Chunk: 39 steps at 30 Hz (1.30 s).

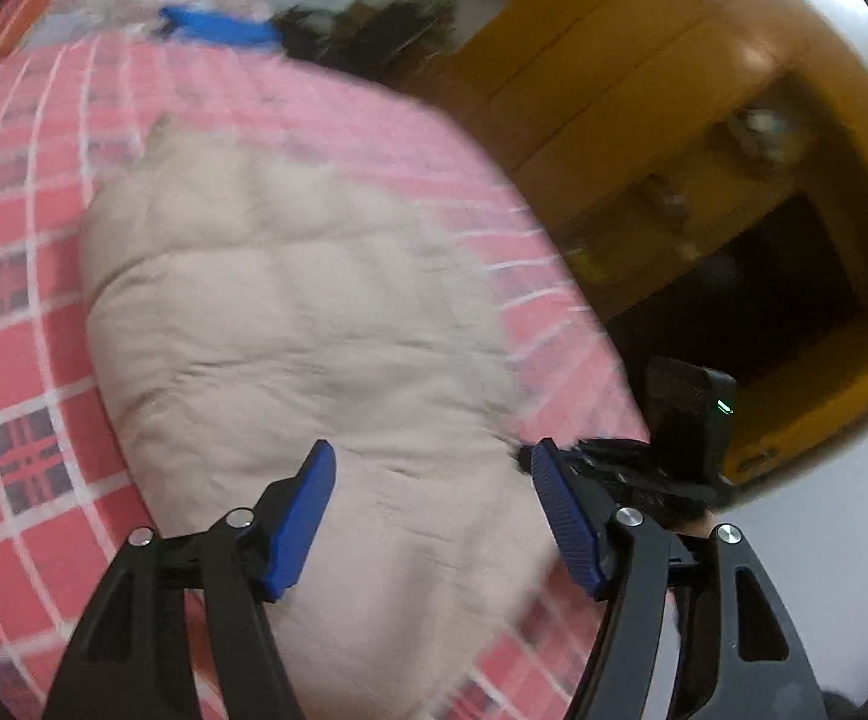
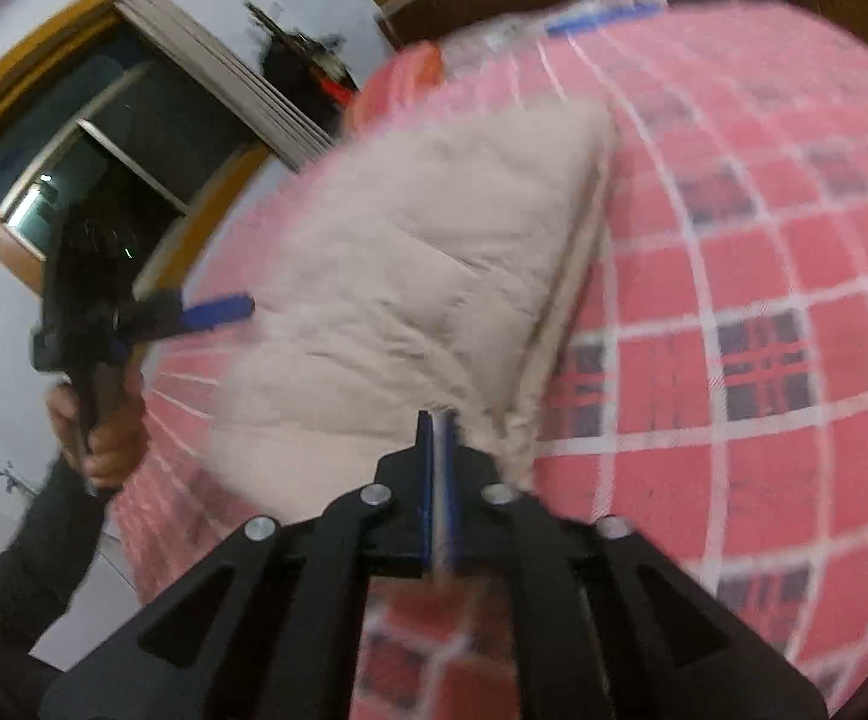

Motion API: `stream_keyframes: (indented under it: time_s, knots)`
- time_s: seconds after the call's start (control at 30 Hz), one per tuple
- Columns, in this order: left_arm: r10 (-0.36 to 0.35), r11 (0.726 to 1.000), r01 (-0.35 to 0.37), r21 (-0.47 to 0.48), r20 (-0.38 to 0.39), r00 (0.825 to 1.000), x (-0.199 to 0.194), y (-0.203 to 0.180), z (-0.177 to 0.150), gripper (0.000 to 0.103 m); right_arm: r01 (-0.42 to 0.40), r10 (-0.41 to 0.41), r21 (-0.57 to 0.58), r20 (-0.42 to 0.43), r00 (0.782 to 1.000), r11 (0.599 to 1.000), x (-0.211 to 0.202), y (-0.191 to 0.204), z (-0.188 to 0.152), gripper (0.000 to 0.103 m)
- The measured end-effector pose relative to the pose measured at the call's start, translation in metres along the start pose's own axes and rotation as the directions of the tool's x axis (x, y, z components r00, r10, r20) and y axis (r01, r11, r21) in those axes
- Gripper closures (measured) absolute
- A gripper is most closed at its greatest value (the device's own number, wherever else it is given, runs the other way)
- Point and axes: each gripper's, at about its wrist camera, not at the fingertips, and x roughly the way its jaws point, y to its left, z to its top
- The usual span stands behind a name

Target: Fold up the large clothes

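My left gripper [image 1: 428, 468] hangs with its jaws spread wide and nothing between them, over the near end of the beige padded garment [image 1: 314, 324]. The garment lies folded into a thick oblong on the red plaid bedspread [image 1: 20, 276], and bare plaid shows along its left side and beyond its far end. To its right the plaid is only a narrow strip before the bed's edge, past which stands a yellow wooden cabinet [image 1: 631, 108].

My right gripper [image 2: 438, 420] has its jaws pressed flat together at the garment's near corner; frayed beige cloth touches the tips, but blur keeps me from telling whether any is pinched. In the right wrist view the garment's stacked right edge [image 2: 577, 252] runs straight, with a wide open stretch of bedspread to its right. On the left, a hand [image 2: 104, 426] in a dark sleeve holds the left gripper beside the bed's edge.
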Motion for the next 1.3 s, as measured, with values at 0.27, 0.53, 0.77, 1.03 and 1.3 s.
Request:
stream_keyframes:
  time_s: [0.27, 0.53, 0.77, 1.03, 1.3]
  knots:
    - [-0.007, 1.0, 0.007, -0.003, -0.089, 0.996, 0.026, 0.015, -0.072, 0.034, 0.134, -0.139, -0.07, -0.074, 0.988, 0.989, 0.026, 0.007, -0.035, 0.103]
    - [0.004, 0.999, -0.003, 0.041, -0.017, 1.0, -0.009, -0.001, -0.038, 0.033, 0.1, -0.101, -0.044, -0.009, 0.995, 0.994, -0.005, 0.019, -0.001, 0.1]
    - [0.074, 0.99, -0.07, -0.124, 0.034, 0.997, -0.004, 0.056, 0.012, 0.025, 0.174, -0.176, -0.033, -0.055, 0.983, 0.984, 0.044, 0.002, 0.042, 0.101]
    - [0.021, 0.994, -0.016, -0.107, 0.051, 0.998, -0.005, 0.054, 0.005, 0.02, 0.098, -0.099, 0.018, 0.041, 0.994, 0.995, 0.013, 0.003, 0.087, 0.093]
    - [0.032, 0.987, -0.015, -0.159, 0.105, 0.994, -0.037, 0.054, -0.005, 0.014, 0.156, -0.144, 0.106, -0.111, 0.983, 0.982, 0.079, -0.055, 0.118, 0.101]
